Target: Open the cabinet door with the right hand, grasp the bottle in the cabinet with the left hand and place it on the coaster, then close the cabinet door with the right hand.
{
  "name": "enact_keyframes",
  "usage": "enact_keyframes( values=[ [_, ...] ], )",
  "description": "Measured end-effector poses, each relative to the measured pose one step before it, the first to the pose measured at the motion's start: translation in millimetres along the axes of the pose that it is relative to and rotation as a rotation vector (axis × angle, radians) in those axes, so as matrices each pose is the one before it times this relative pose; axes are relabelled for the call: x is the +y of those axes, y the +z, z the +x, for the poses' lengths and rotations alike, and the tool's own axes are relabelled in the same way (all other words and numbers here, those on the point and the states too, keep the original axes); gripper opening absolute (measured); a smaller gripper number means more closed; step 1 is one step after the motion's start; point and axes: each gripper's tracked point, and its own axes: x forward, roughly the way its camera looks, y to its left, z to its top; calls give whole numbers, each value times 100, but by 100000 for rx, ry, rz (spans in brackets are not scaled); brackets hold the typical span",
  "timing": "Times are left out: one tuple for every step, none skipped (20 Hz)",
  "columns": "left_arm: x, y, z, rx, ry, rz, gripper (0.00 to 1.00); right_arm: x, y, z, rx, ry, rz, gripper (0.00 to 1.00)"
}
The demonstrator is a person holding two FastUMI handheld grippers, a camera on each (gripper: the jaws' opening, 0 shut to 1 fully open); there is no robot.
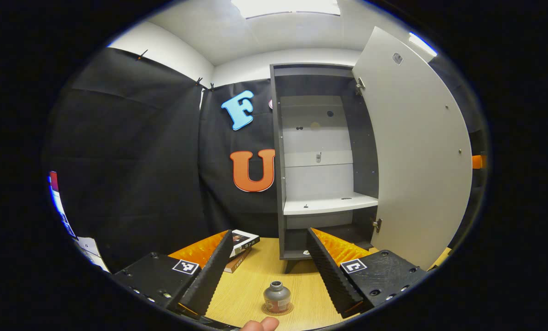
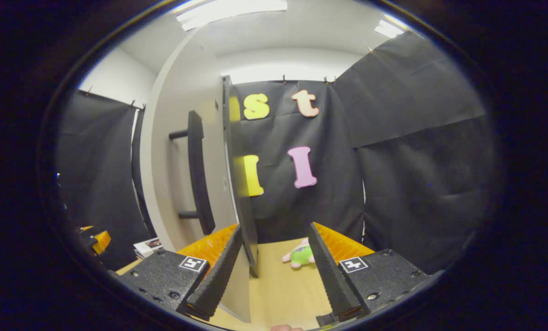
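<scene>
Wooden tabletop (image 1: 246, 294) holds our small, rigid, light-looking bottle (image 1: 276, 298) on its coaster (image 1: 277, 311); both grippers (image 1: 267, 271) (image 2: 274, 276) gape empty, door (image 2: 177, 174) open, handle (image 2: 198, 174) graspable.

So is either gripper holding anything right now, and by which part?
Nothing is held. The left gripper is open above the bottle, which stands on the coaster. The right gripper is open beside the cabinet door.
</scene>
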Motion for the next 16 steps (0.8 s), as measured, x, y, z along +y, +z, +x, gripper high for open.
enact_keyframes(
  values=[
    [-250, 570, -339, -1141, -650, -271, 96, -41, 314, 566, -655, 714, -497, 89],
    [-344, 293, -312, -833, -661, -305, 96, 145, 366, 602, 139, 1227, -1605, 88],
    [-411, -137, -119, -181, -1044, -125, 96, 436, 252, 740, 508, 1781, -426, 88],
    [-415, -169, -147, 465, -1522, 663, 96, 965, 195, 471, 428, 3546, 977, 88],
    [-164, -194, -156, 484, -716, 1017, 96, 928, -100, 204, 1291, 2574, 402, 88],
    [-12, -326, -122, 800, -15, 672, 96, 46, 343, -23, -1327, 872, 265, 87],
    [-113, -276, -210, 766, -263, -177, 96, 166, 227, 47, -407, 60, 1250, 86],
    [0, -445, -96, 724, -105, -856, 96, 469, -28, -75, -193, 774, 2238, 82],
    [151, -207, -164, 446, 290, -893, 96, 827, -130, 21, -100, 1565, 2459, 85],
    [332, -351, -85, 588, 802, -419, 96, 876, -44, -15, -541, 2081, 2701, 85],
    [527, -319, -140, 522, 729, -117, 96, 999, -202, 167, 642, 1955, 1307, 84],
    [469, -389, -15, 271, 452, -3, 96, 1130, -332, 283, 437, 2325, 122, 84],
    [219, -276, 2, 167, -194, -233, 96, 1436, -443, 219, 206, 2473, -281, 81],
    [298, -404, -28, 28, -534, -366, 96, 1302, -373, 333, 416, 2491, -432, 84],
    [380, -455, -9, 346, -275, -350, 96, 1194, -340, 220, 161, 2164, 40, 84],
    [368, -431, -96, 553, 8, -378, 96, 1130, -230, 482, 596, 2095, -432, 84]
  ],
)
